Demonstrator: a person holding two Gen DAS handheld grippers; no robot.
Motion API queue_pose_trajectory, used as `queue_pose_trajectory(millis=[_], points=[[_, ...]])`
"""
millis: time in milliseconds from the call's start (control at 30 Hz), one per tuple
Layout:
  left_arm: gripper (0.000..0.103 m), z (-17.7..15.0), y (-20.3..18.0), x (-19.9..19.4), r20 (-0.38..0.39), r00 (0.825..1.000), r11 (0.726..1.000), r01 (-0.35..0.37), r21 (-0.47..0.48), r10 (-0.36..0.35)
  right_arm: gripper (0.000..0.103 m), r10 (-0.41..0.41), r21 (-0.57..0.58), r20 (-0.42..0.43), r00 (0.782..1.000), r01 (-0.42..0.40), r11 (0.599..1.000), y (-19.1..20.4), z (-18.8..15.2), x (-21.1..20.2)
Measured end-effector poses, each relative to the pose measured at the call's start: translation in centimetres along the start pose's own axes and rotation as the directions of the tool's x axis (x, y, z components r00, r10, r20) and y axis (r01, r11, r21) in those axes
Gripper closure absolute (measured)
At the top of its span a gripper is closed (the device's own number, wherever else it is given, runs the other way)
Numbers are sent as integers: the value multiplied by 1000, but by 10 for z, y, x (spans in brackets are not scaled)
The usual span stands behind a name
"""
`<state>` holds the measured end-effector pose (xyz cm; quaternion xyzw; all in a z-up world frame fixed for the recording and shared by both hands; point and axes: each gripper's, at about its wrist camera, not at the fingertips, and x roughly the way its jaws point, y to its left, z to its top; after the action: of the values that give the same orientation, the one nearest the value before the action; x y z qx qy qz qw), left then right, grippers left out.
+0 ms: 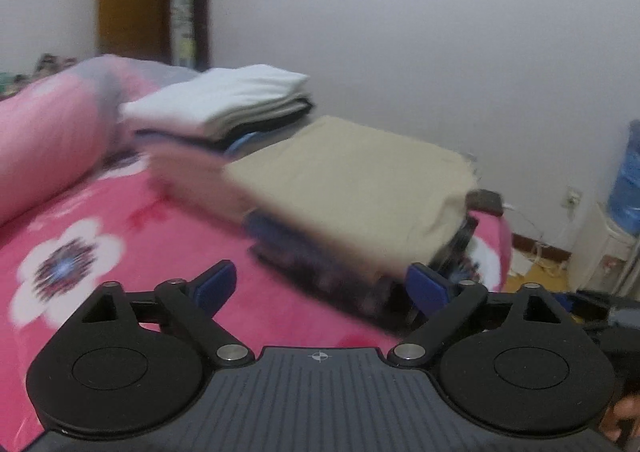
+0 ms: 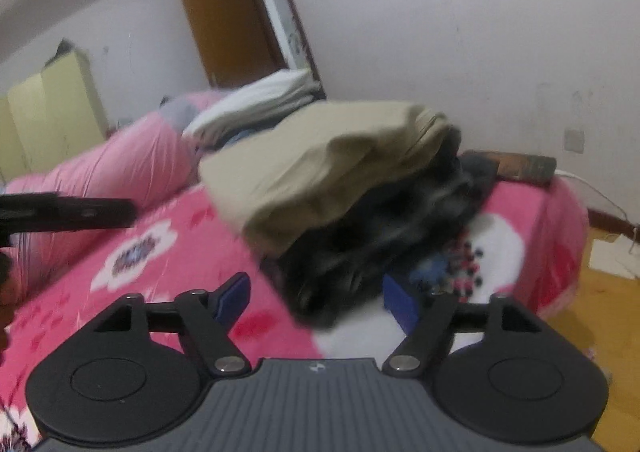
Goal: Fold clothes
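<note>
Both claws, left claw (image 1: 322, 290) and right claw (image 2: 318, 302), spread, empty; no legible writing.

Two stacks of folded clothes (image 1: 352, 187) sit on one bed (image 1: 120, 219); one rolled pink quilt (image 1: 44, 143), one water bottle (image 1: 628, 179), two claws (image 1: 322, 288), one door (image 2: 224, 27).

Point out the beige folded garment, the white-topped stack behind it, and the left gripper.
beige folded garment (image 1: 352, 175), left wrist view, top face.
white-topped stack (image 1: 224, 99), left wrist view, top white layer.
left gripper (image 1: 322, 288), left wrist view, between open fingertips.
</note>
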<state>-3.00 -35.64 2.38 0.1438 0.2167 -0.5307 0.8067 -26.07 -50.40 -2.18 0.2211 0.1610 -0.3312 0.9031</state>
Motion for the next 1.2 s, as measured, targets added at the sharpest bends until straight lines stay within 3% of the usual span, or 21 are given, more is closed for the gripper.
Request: queue_pose_trajectory(millis=[67,167,400,500,633,900,1067,1200], points=[[6,-15,9,-21,-4,999,997,-55,-47,54,20,-12,-36,18,1000,13,999,16,-6,-15],[4,-33,28,-52,-15,997,986,-79,-149,78,4,3,-62,49,999,0,998,36,-7,-31],[0,-59,53,-95,-13,996,942,-87,-325,88,1,11,-148,25,1000,-8,989,91,-6,-61],[0,-58,59,-107,-19,997,932,-74,-356,72,1,1,-194,-21,1000,-6,981,111,-4,-70],[0,-55,61,-125,41,994,934,-83,-348,103,0,13,-215,-37,999,-21,976,132,-4,-92],[0,-54,53,-130,7,996,942,-80,-326,87,0,-111,-204,11,994,111,973,142,-9,-106],[0,-49,49,-134,11,997,925,-64,-375,73,0,-249,-190,37,968,252,949,139,-7,-112],[0,-47,37,-130,-6,1000,926,-30,-376,30,0,-314,-165,37,949,316,934,130,-5,-122]])
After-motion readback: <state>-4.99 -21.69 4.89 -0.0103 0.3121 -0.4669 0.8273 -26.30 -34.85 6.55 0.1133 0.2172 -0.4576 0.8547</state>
